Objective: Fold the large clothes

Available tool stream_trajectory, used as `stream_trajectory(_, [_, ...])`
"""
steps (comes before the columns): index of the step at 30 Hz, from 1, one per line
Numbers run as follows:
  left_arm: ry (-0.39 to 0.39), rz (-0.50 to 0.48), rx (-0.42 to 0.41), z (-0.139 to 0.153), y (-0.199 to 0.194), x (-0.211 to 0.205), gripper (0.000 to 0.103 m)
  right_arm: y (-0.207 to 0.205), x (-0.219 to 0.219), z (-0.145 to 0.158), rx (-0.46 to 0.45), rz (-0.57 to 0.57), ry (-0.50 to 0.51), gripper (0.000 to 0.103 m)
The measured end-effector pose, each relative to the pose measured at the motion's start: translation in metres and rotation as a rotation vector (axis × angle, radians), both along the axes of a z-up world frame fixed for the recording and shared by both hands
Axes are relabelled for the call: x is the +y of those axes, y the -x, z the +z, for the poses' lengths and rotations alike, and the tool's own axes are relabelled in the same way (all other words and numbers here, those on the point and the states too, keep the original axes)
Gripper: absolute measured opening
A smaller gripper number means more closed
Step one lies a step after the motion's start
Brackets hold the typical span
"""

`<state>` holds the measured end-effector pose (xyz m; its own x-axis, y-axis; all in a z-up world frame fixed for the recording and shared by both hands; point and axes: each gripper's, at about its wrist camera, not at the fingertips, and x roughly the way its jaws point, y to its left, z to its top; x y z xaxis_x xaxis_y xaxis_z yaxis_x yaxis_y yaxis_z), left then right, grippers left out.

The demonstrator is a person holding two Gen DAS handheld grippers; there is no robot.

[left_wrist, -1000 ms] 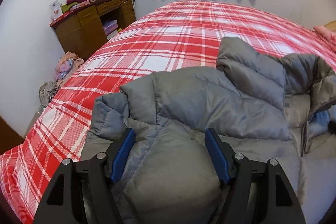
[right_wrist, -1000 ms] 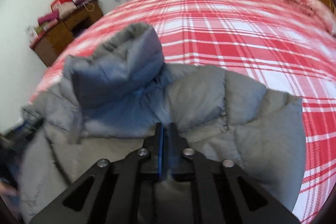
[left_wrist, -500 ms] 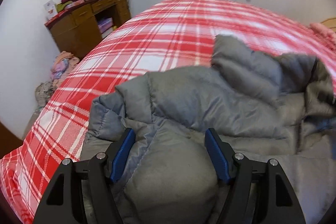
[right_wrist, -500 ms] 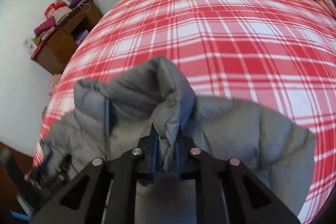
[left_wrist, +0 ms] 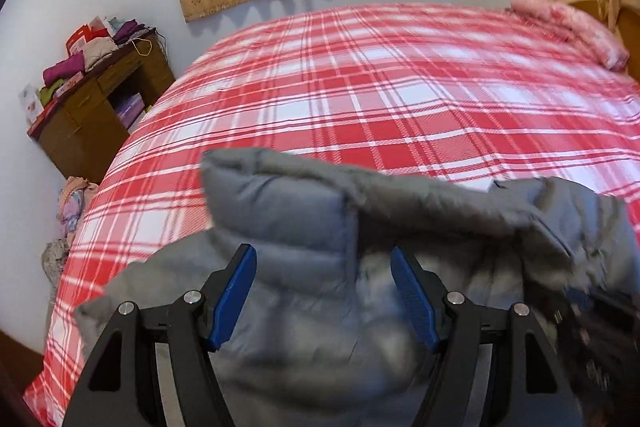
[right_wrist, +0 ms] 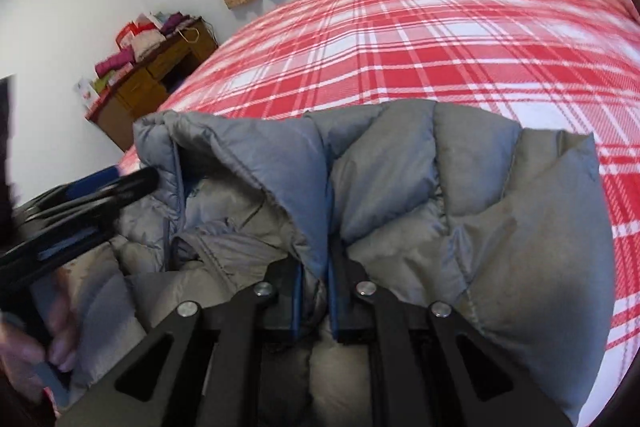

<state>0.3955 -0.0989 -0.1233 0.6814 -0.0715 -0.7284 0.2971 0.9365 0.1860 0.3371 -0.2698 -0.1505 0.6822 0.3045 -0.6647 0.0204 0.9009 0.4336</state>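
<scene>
1 grey jacket (right_wrist: 500,227): right gripper (right_wrist: 314,301) fingers pinch it; left gripper (left_wrist: 322,295) fingers spread.

The jacket (left_wrist: 320,291) runs off the bottom of both pictures, so its lower part cannot be seen. In the left view its right side is a dark blur. In the right view the left gripper (right_wrist: 132,183) is smeared, and its tips are hard to make out. A hand (right_wrist: 36,351) at the bottom left is blurry and cut by the edge. The right gripper (right_wrist: 314,291) has its pads buried in cloth. The things piled on the desk (left_wrist: 88,107) are too small to name.
</scene>
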Motion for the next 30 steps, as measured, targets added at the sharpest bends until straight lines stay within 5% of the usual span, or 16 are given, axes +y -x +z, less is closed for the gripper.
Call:
stream_trajectory(6, [-0.179,0.145,-0.059,-0.011,-0.031,-0.015,0.07,0.003,-0.001,-0.001,-0.006,0.0,-0.025,0.011])
stream_trajectory(8, [-0.125,0.188,-0.067,-0.008,-0.031,-0.001,0.053,0.002,-0.001,-0.002,-0.004,-0.003,-0.028,0.01])
stream_trajectory(9, [-0.077,0.211,-0.047,-0.005,-0.03,0.012,0.031,0.001,-0.001,-0.002,-0.004,-0.004,-0.03,0.009])
stream_trajectory(13, [0.073,0.301,-0.007,0.001,-0.017,0.059,0.017,0.002,-0.002,-0.003,-0.003,-0.005,-0.037,0.009])
stream_trajectory(19, [0.246,0.365,0.025,-0.001,0.029,0.107,0.016,0.003,-0.003,-0.003,-0.001,-0.007,-0.037,0.008])
stream_trajectory(24, [0.267,0.405,0.076,-0.032,0.033,0.113,0.016,0.002,-0.002,-0.003,0.002,-0.009,-0.02,0.008])
stream_trajectory(30, [0.321,0.429,0.039,-0.044,0.043,0.118,0.016,0.003,-0.003,-0.001,0.008,-0.01,-0.033,0.011])
